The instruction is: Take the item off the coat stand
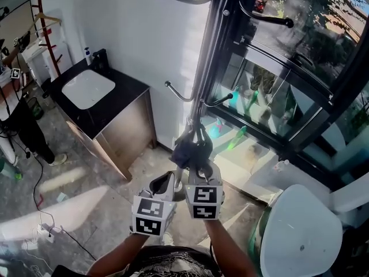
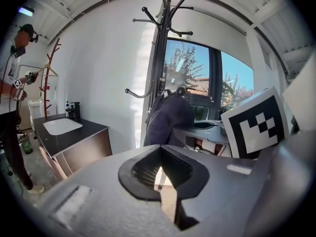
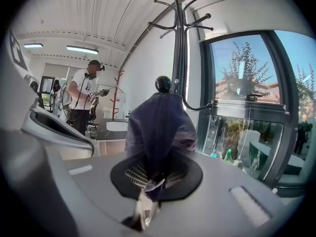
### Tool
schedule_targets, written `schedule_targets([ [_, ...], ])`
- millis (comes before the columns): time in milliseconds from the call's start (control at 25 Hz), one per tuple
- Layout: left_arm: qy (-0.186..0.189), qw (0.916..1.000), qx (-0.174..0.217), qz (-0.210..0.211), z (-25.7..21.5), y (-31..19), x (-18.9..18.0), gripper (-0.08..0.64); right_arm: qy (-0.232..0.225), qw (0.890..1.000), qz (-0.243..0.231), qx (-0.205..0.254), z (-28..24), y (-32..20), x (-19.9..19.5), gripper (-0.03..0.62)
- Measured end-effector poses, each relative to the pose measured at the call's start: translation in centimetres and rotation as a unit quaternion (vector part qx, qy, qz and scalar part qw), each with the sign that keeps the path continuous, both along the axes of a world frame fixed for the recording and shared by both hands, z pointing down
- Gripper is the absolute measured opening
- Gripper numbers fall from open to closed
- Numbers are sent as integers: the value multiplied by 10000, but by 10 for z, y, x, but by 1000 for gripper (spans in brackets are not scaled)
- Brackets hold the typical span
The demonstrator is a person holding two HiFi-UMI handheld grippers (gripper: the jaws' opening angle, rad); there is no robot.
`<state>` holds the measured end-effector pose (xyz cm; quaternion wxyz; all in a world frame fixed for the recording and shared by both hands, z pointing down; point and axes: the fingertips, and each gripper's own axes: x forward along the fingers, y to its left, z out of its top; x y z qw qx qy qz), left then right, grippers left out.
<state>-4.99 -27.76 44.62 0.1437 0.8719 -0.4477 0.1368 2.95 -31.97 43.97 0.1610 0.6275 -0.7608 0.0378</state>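
One garment [image 3: 158, 125] (in right claw [image 3: 154, 181])

It was a staged test room: washbasin cabinet [image 1: 124, 134] far left, coat stand [image 1: 212, 51] by the big window [image 1: 300, 68], another person [image 3: 83, 95] working beyond.

Bright white room with a tall dark-framed window [image 1: 300, 56] at the right.
A white wall [image 1: 132, 33] fills the upper middle of the head view. At upper left a black-topped cabinet [image 1: 124, 128] with a white sink [image 1: 87, 88] stands against it on a mottled floor [image 1: 86, 172] streaked with sun. The window shows trees and blue sky. A red rack [image 1: 49, 27] stands far upper left, a white round seat [image 1: 300, 235] lower right.
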Motion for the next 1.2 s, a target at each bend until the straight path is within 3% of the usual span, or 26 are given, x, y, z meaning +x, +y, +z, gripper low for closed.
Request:
schedule_targets([
  [680, 31, 9999, 30, -126, -4, 20, -2, 3, -4, 9993, -82, 353, -24, 42, 2, 15],
  [1200, 81, 9997, 54, -243, -9, 60, 20, 3, -143, 9991, -16, 387, -34, 101, 32, 15],
])
